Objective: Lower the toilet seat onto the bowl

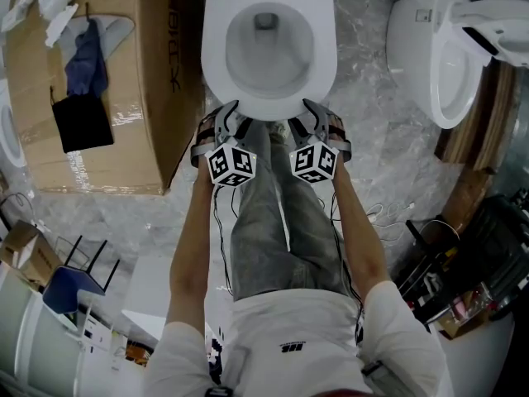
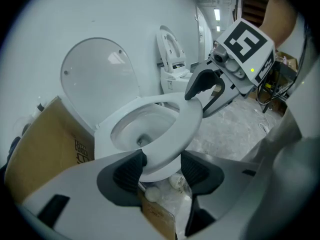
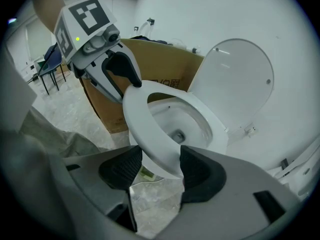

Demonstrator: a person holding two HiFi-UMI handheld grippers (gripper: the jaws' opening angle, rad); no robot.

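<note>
The white toilet seat [image 1: 269,98] lies low over the bowl, and its lid [image 2: 100,79] stands upright against the wall. I cannot tell whether the seat touches the bowl. Both grippers are at the seat's front rim. My left gripper [image 1: 227,114] straddles the rim on its left part, and the rim passes between its dark pads [image 2: 127,171]. My right gripper [image 1: 312,114] straddles the right part in the same way, pads [image 3: 200,176] on either side. Both sets of jaws stand wide around the rim and do not visibly squeeze it.
A large cardboard box [image 1: 91,81] stands close to the toilet's left side. A second white toilet [image 1: 446,56] is at the right. The person's legs [image 1: 273,213] are right in front of the bowl. Cables [image 1: 388,217] and clutter [image 1: 471,279] lie to the right, a chair [image 1: 74,279] at lower left.
</note>
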